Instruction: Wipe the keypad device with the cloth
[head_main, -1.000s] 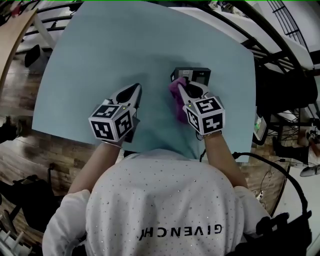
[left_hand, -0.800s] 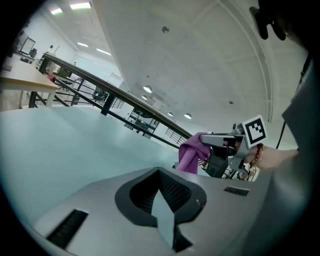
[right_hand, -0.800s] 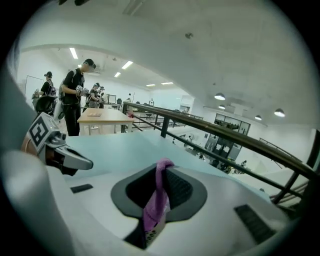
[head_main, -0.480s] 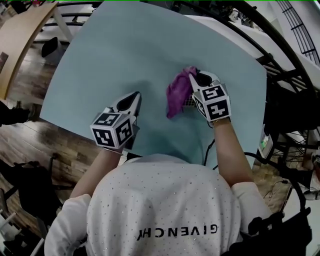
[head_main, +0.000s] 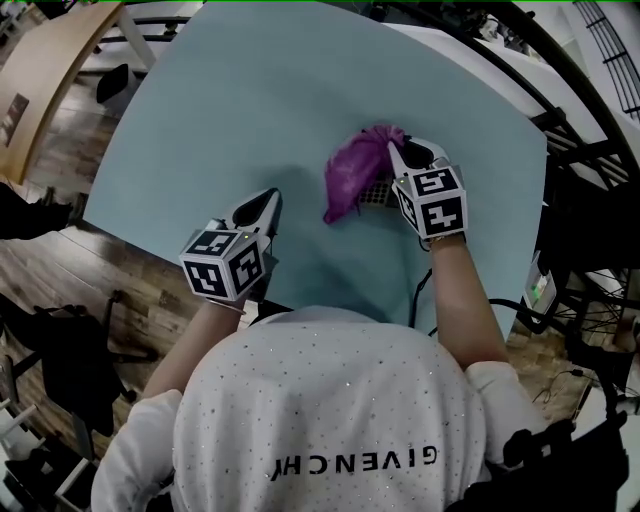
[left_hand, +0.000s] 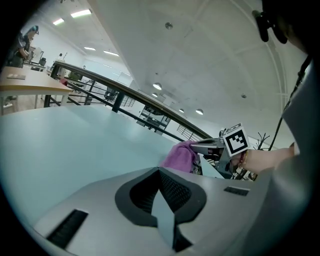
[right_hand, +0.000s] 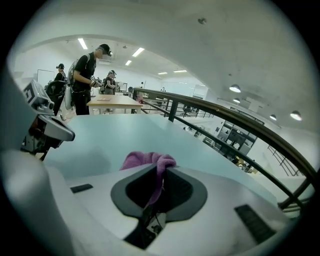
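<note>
1. The keypad device sits on the light-blue surface. It is mostly covered, and only a strip of its keys shows.
2. The purple cloth drapes over the device's far part and hangs down its left side.
3. The right gripper hovers right over the device, clenched on a fold of the cloth. Its own view shows fabric pinched between the jaws.
4. The left gripper rests well to the left of the device, jaws pressed together on nothing.
5. The keys lie just under the right gripper's tips and nearer the person. The next wipe likely drags the cloth back across them.
</note>
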